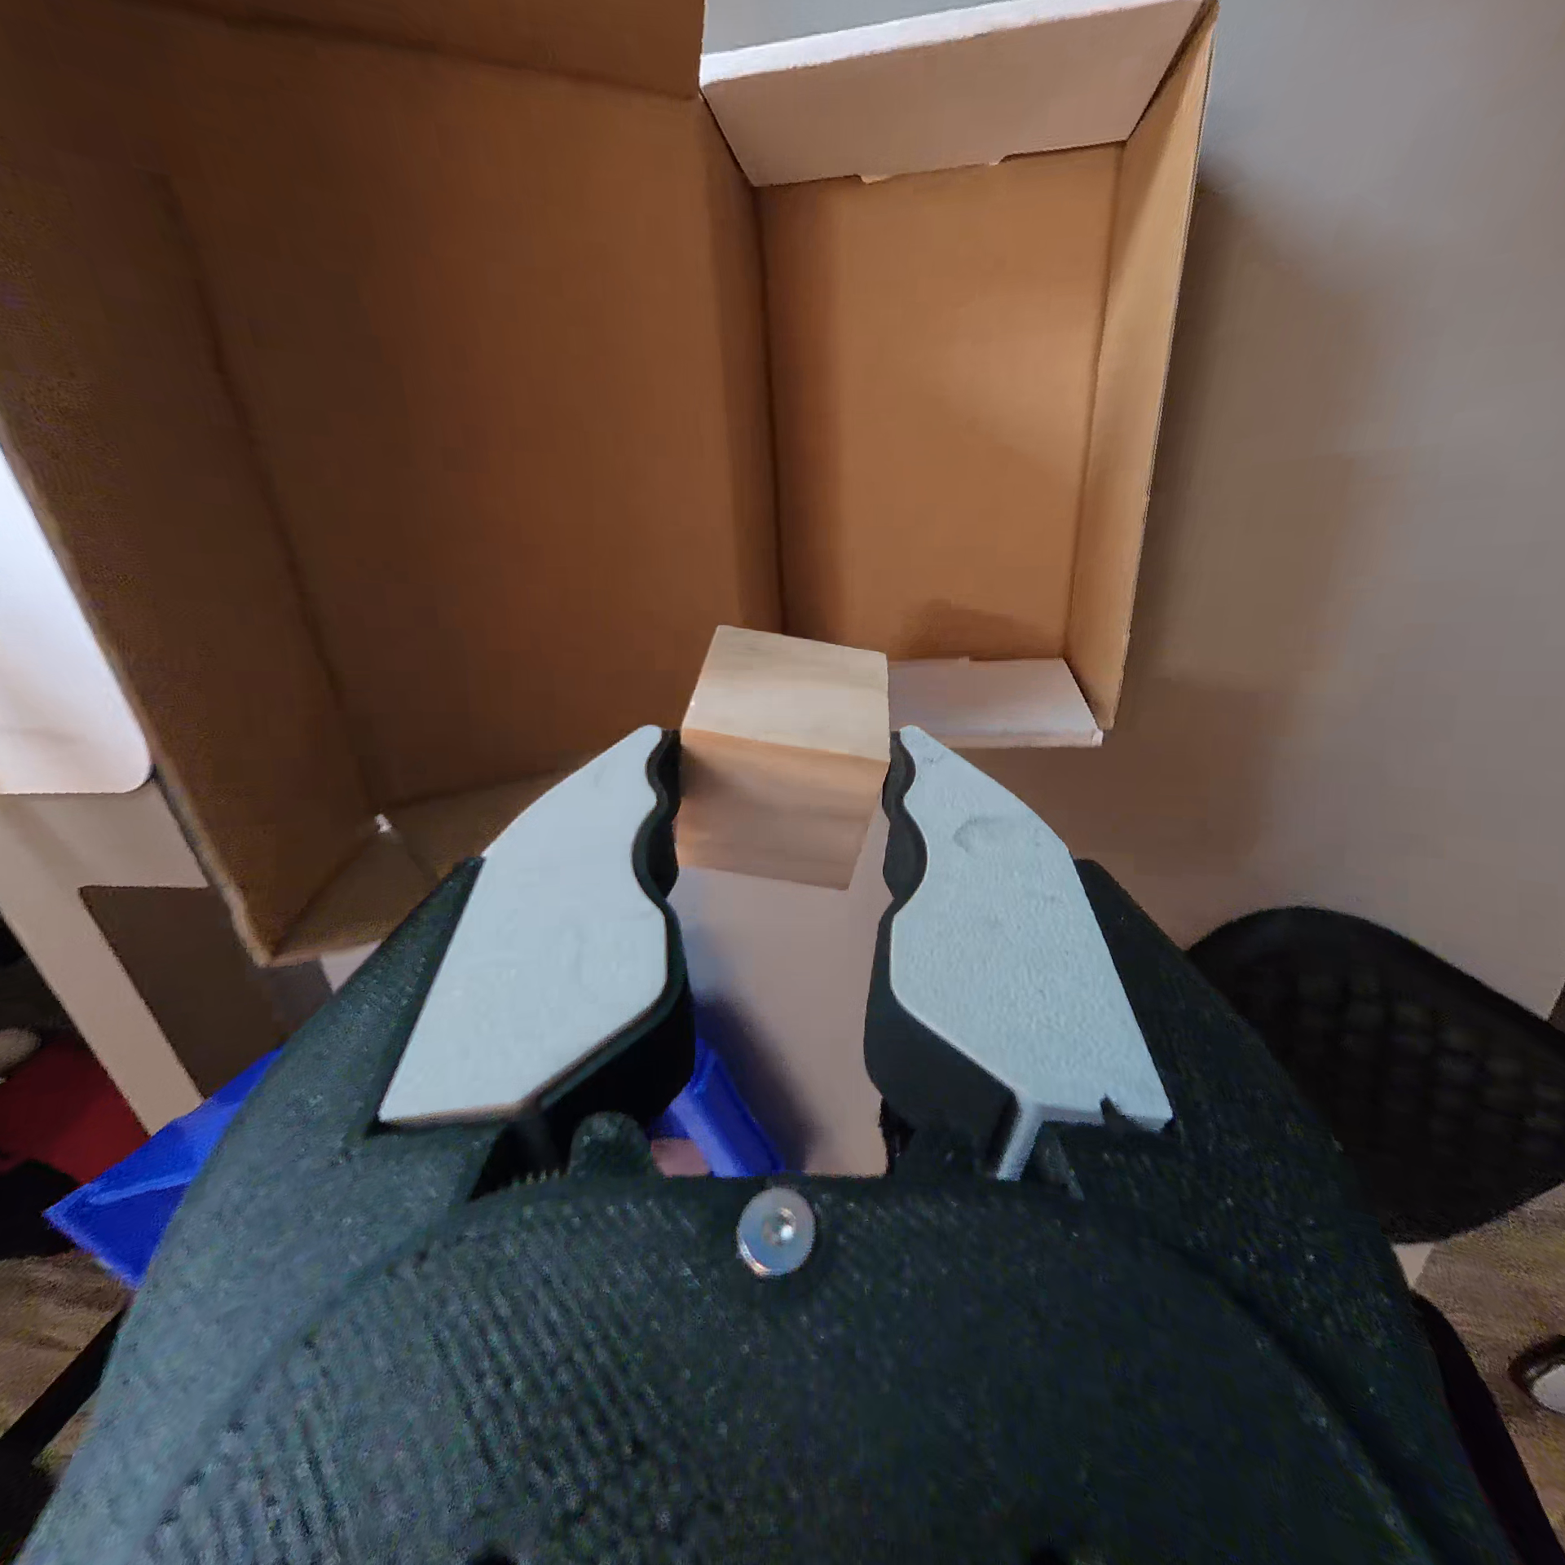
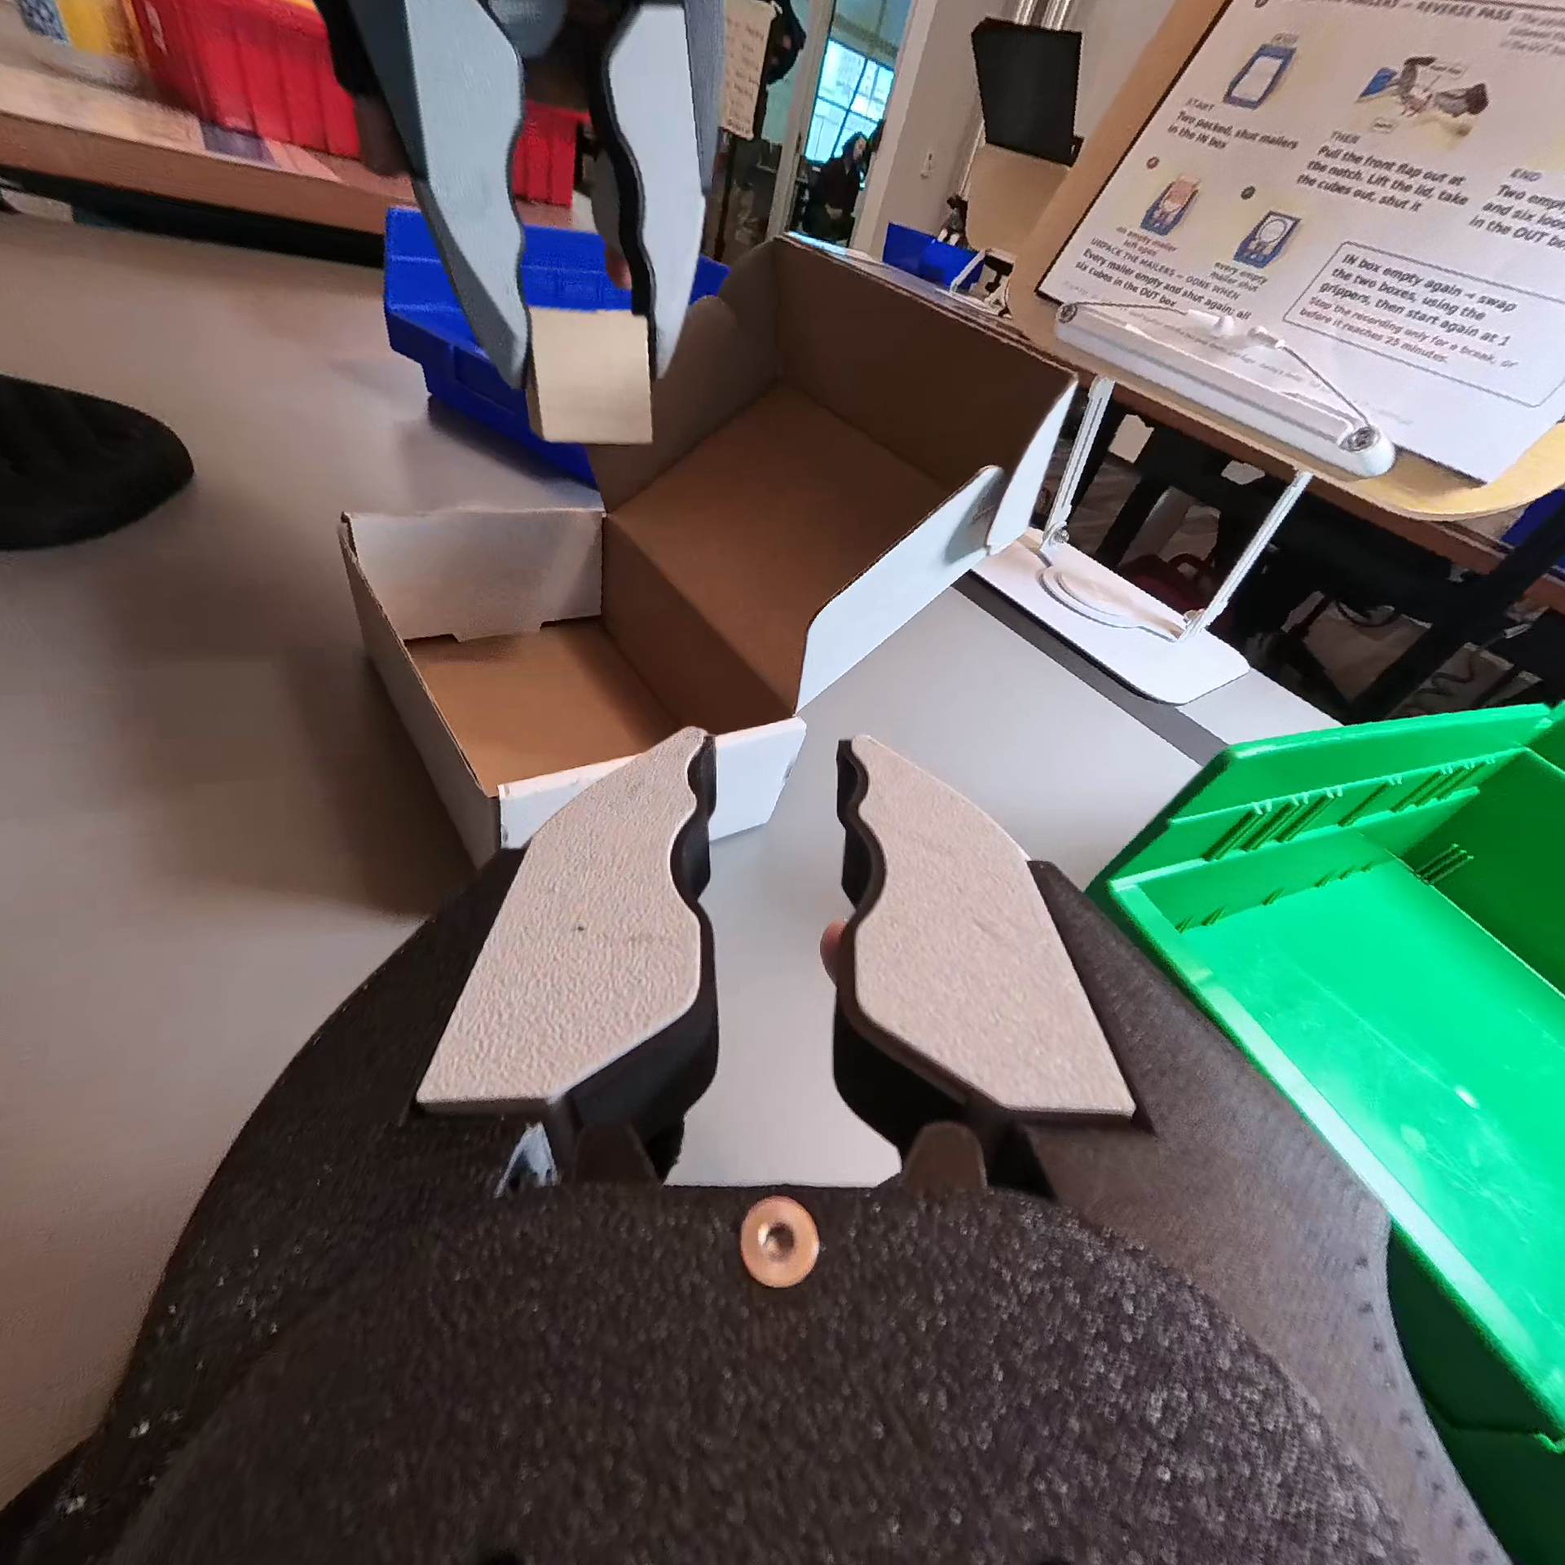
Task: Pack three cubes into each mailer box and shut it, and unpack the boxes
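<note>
My left gripper [image 1: 781, 749] is shut on a pale wooden cube [image 1: 783, 754] and holds it in the air above the near edge of the open mailer box [image 1: 931, 381]. In the right wrist view that gripper [image 2: 588, 339] hangs over the far left of the box [image 2: 525, 686] with the cube [image 2: 588, 377] between its fingers. The box tray shows brown and bare inside, and its lid [image 2: 762, 508] stands open. My right gripper [image 2: 775, 762] is open and empty, low over the table just in front of the box's near right corner flap.
A green bin [image 2: 1355, 974] stands at the right, close to my right gripper. A blue bin [image 2: 474, 339] lies behind the box. A white stand holding an instruction sheet [image 2: 1321, 212] rises at the back right. A black round object [image 2: 76, 466] lies at the left. The gap from one gripper's tips to the other's is roughly 20 cm.
</note>
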{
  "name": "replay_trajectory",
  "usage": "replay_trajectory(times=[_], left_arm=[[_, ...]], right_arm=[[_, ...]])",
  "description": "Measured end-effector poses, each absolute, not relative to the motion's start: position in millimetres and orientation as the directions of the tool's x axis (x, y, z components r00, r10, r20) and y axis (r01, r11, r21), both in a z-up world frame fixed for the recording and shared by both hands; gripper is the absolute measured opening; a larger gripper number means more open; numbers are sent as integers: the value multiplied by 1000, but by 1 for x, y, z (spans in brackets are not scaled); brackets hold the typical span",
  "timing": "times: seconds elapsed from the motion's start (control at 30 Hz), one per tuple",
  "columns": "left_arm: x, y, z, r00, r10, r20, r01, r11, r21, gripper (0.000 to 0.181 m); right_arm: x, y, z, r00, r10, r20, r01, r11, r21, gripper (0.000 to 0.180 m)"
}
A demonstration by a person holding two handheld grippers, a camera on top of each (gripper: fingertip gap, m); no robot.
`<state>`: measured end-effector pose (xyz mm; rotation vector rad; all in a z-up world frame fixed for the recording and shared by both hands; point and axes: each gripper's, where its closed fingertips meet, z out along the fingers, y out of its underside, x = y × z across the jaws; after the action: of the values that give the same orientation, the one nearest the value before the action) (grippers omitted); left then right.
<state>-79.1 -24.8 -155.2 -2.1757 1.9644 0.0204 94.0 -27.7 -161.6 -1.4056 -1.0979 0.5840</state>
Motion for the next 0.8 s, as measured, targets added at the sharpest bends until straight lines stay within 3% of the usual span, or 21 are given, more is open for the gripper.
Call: replay_trajectory(times=[0.2,0.8], left_arm=[[-62,-32,-179,172,-977,-127,-969,-145,-200,46],[-62,-49,-242,164,-976,-144,-985,-171,37,46]], right_arm=[[94,-28,-163,427,865,264,283,149,-947,27],[91,-30,-168,415,872,260,302,138,-943,27]])
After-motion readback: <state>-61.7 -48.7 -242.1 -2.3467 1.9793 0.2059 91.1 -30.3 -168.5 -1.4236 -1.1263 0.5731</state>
